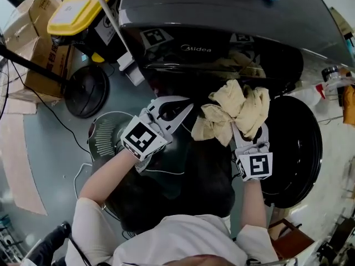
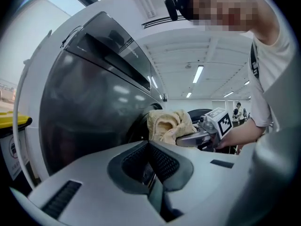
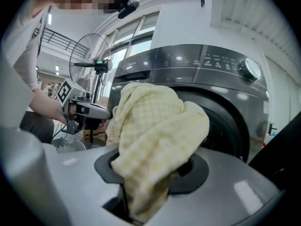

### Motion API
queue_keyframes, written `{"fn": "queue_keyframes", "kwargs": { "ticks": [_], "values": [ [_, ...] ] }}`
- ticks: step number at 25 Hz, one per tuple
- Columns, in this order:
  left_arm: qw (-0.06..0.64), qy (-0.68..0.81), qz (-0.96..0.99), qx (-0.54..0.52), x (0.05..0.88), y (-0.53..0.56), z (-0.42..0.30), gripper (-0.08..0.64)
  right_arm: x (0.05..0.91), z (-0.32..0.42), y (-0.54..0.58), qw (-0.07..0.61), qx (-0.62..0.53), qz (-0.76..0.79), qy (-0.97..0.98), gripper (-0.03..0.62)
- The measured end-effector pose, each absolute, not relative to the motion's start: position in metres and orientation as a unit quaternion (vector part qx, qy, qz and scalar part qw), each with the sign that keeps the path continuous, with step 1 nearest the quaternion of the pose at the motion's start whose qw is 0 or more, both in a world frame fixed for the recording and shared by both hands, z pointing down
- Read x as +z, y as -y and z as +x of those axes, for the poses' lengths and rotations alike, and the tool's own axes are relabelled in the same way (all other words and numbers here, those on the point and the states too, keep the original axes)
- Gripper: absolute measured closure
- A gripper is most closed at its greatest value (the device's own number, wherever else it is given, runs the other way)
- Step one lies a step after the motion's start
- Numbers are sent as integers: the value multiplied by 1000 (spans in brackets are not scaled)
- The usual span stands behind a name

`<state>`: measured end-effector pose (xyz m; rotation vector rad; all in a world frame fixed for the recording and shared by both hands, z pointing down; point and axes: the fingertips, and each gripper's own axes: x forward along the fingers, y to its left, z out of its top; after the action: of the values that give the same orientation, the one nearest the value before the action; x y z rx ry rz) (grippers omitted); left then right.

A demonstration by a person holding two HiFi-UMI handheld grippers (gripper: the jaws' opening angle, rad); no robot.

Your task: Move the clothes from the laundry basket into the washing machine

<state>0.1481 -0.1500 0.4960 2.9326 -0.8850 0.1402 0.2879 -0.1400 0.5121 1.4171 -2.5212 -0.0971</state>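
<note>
A pale yellow checked cloth [image 1: 233, 108] hangs bunched from my right gripper [image 1: 239, 127], which is shut on it just in front of the washing machine's dark opening [image 1: 183, 79]. In the right gripper view the cloth [image 3: 155, 126] drapes over the jaws and hides their tips, with the drum opening [image 3: 225, 121] behind it. My left gripper [image 1: 186, 108] is level with the cloth's left side, apart from it, shut with nothing in it. Seen from the left gripper [image 2: 150, 147], the cloth [image 2: 167, 124] and the right gripper [image 2: 207, 133] lie ahead beside the grey washing machine [image 2: 94, 98].
The round black washer door [image 1: 297, 148] stands swung open at the right. A white floor fan [image 1: 105, 132] and a black fan [image 1: 86, 90] sit on the floor at the left, near cardboard boxes [image 1: 39, 43] and a yellow-lidded bin [image 1: 83, 7]. A dark mass [image 1: 183, 187] lies below the grippers.
</note>
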Motion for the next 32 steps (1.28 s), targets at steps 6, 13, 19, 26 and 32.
{"fn": "queue_keyframes", "kwargs": {
  "ticks": [6,13,19,26,32],
  "values": [
    [34,275,959,61,514,148,159,554,524,317,145,125,-22,533,837,382],
    [43,279,957,60,521,149,151,554,540,325,160,140,-30,553,821,379],
    [54,279,958,40,515,152,154,554,548,333,186,137,-29,568,811,380],
    [66,275,958,49,525,149,156,554,561,334,210,136,-32,573,808,379],
    [58,275,959,43,515,148,154,554,566,333,233,123,-54,579,804,379]
  ]
}}
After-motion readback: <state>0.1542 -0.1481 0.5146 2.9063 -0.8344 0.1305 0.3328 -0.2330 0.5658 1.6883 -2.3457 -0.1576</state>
